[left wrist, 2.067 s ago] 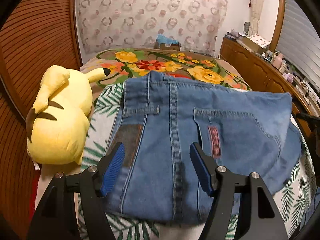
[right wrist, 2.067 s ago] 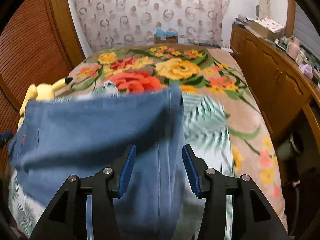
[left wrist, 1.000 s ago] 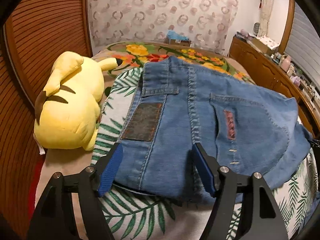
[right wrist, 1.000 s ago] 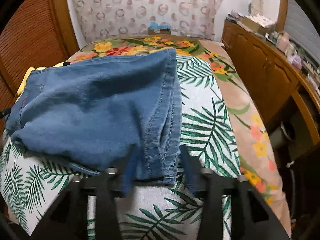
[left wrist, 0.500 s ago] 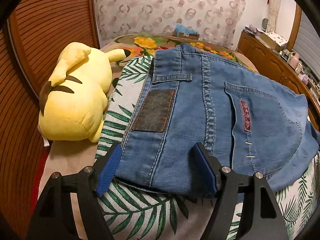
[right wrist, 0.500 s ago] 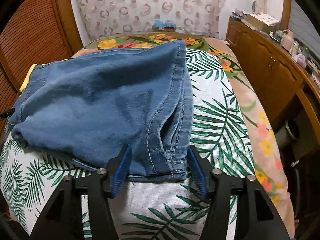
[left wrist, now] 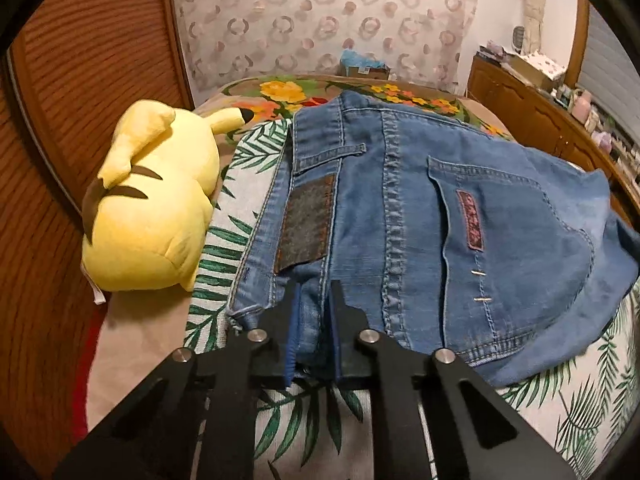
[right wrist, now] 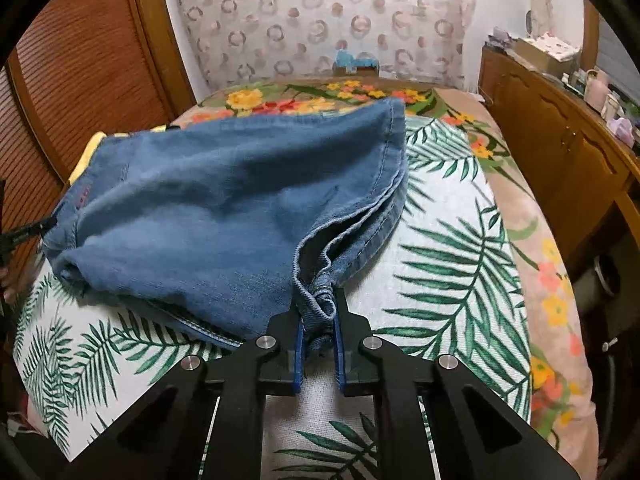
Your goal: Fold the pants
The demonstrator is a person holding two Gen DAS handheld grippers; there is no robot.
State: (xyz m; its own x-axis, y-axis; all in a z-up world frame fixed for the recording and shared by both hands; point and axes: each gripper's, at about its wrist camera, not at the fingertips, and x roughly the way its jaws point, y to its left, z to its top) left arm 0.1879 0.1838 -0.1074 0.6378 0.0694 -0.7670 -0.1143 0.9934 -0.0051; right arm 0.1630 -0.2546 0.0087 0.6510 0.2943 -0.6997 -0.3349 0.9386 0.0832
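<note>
Jeans (left wrist: pixel 420 216) lie half-folded on the bed (left wrist: pixel 224 248). Left wrist view: left claw (left wrist: pixel 314 320) finishes clamping the near waistband edge, beside the leather patch. A yellow plush (left wrist: pixel 148 208) sits close on the left, probably in the way. Right wrist view: right claw (right wrist: pixel 318 328) is closing on the bunched hem corner. Next fold likely needs both lifting together and carrying the edge across.
</note>
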